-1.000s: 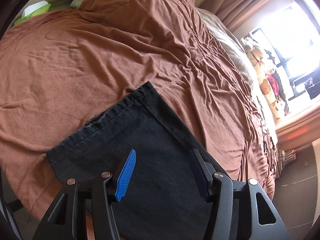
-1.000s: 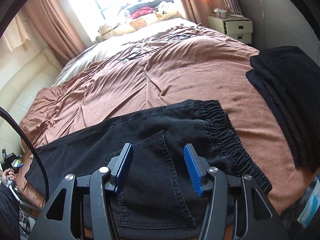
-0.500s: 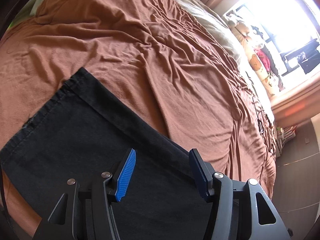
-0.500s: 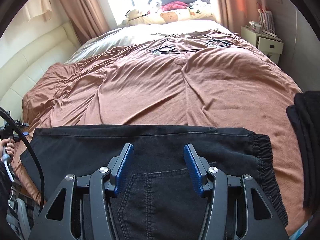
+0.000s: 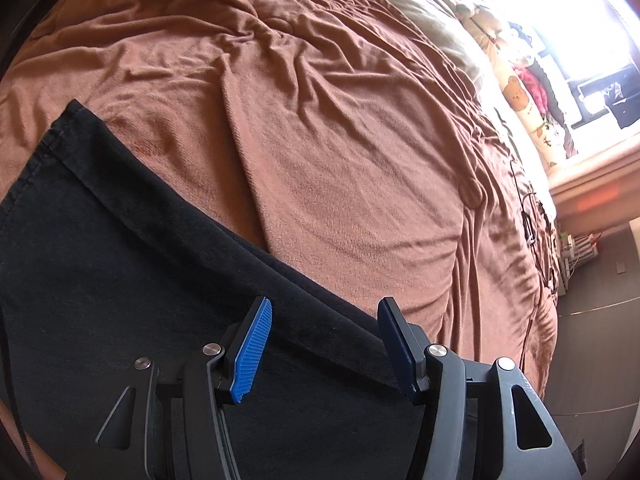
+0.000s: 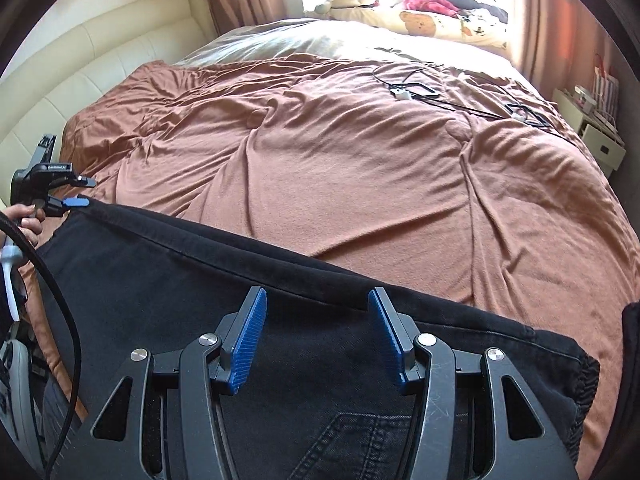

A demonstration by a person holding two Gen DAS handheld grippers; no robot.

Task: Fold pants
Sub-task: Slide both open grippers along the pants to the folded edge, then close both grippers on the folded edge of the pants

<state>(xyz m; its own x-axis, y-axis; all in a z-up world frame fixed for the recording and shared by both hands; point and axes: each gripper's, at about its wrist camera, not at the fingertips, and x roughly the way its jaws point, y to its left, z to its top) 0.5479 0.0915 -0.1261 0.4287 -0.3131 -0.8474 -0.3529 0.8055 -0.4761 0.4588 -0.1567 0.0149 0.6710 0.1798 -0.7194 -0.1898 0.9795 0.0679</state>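
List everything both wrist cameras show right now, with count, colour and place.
pants: one pair, black, flat across the near edge of the bed
blanket: one, brown, covering the bed
cables: a few, black, on the blanket's far right
pillow: one, cream with a bear print, by the window
nightstand: one, cream, right of the bed
headboard: one, cream, padded, left
left gripper: black with blue pads, open above the pants
right gripper: same, open above the pants
hand: one, on the left gripper's handle
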